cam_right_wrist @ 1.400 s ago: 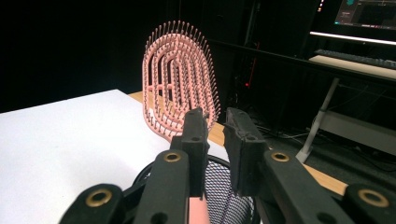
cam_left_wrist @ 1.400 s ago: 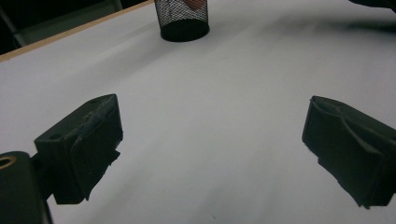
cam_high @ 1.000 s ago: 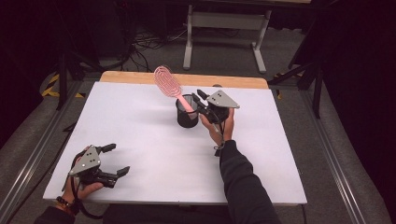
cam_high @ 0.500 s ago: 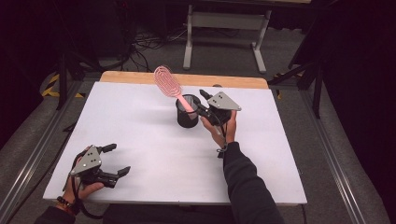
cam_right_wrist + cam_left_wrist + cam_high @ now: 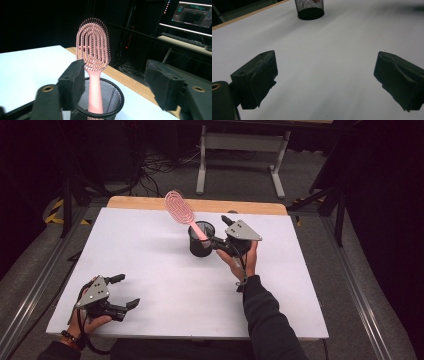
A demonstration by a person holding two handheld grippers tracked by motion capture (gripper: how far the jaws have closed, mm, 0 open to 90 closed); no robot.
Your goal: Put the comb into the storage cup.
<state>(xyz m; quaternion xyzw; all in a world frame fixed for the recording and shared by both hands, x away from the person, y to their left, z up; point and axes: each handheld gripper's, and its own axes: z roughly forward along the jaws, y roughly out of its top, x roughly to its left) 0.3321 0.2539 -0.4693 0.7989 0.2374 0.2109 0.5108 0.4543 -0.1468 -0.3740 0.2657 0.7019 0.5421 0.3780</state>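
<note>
A pink hairbrush (image 5: 179, 208) stands handle-down in a black mesh cup (image 5: 200, 245) at the middle back of the white table (image 5: 150, 270), with its head leaning left. My right gripper (image 5: 219, 231) is at the cup's right side. Its jaws have just been opening. In the right gripper view the hairbrush (image 5: 93, 47) rises from the cup (image 5: 112, 100) between the spread jaws of the right gripper (image 5: 116, 72), close to the left pad and not pressed. My left gripper (image 5: 127, 291) rests open at the front left. In the left gripper view the left gripper (image 5: 324, 70) holds nothing, and the cup (image 5: 309, 10) stands far off.
A wooden strip (image 5: 150, 202) runs along the table's far edge. A grey desk frame (image 5: 240, 142) and cables lie on the floor behind it. A lit monitor (image 5: 193, 11) stands off the table in the right gripper view.
My right gripper's jaws have spread apart from the brush handle, and the brush stays leaning in the cup. The left gripper has kept still.
</note>
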